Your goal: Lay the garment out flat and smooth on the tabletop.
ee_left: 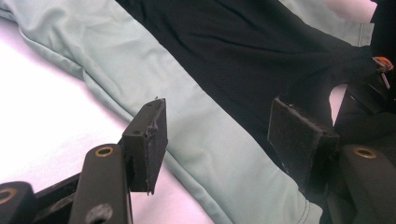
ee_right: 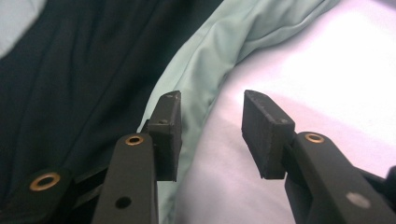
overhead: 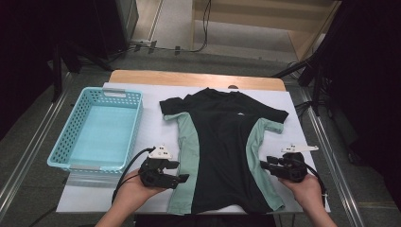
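Your left tongs (overhead: pixel 178 171) are spread, hovering at the shirt's (overhead: pixel 222 142) green side panel, at about 7 o'clock on the worktop (overhead: pixel 151 127). Your right tongs (overhead: pixel 265 164) are spread too, at the opposite green edge, about 4 o'clock. The shirt lies flat at the centre, collar toward 12. A turquoise basket (overhead: pixel 71 137) sits at 9 o'clock.

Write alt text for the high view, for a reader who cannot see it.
A black T-shirt with pale green side panels lies flat on a white-covered table, with the left gripper and right gripper open at its two lower edges. A light blue basket stands left of it.
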The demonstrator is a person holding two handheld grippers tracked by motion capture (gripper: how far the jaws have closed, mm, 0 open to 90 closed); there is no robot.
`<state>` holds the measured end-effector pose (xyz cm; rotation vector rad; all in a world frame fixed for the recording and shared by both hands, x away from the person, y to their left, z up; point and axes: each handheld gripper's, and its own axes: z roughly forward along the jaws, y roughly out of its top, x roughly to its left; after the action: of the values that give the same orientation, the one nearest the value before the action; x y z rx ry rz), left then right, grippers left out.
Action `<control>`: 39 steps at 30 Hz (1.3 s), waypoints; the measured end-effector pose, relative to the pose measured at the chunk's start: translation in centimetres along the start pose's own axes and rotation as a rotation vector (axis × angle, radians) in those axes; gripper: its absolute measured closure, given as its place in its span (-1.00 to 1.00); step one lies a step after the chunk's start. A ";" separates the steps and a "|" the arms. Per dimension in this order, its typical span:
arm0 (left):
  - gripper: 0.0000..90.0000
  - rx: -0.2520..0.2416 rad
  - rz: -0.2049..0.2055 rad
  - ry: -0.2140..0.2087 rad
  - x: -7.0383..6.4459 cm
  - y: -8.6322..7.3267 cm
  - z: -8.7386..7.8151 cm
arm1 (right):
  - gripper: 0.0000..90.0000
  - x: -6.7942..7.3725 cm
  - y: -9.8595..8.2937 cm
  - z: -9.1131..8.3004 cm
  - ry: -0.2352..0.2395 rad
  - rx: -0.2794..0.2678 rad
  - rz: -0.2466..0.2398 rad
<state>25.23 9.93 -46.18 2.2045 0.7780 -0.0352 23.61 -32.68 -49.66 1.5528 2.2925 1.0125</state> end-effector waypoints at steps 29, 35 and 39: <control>-0.14 -0.001 -0.002 0.010 0.2 -0.1 -0.1 | 0.52 0.9 1.1 3.0 -0.018 0.048 -0.010; -0.14 0.002 0.001 0.010 0.2 -0.1 0.0 | 0.90 0.5 1.6 2.6 -0.009 0.127 0.058; -0.14 0.001 -0.005 0.015 0.3 -0.1 -0.1 | 0.91 -0.1 1.7 1.9 -0.034 0.129 0.062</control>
<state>25.38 10.22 -46.24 2.2060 0.7914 -0.0217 25.88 -31.56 -49.97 1.6864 2.3420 0.8608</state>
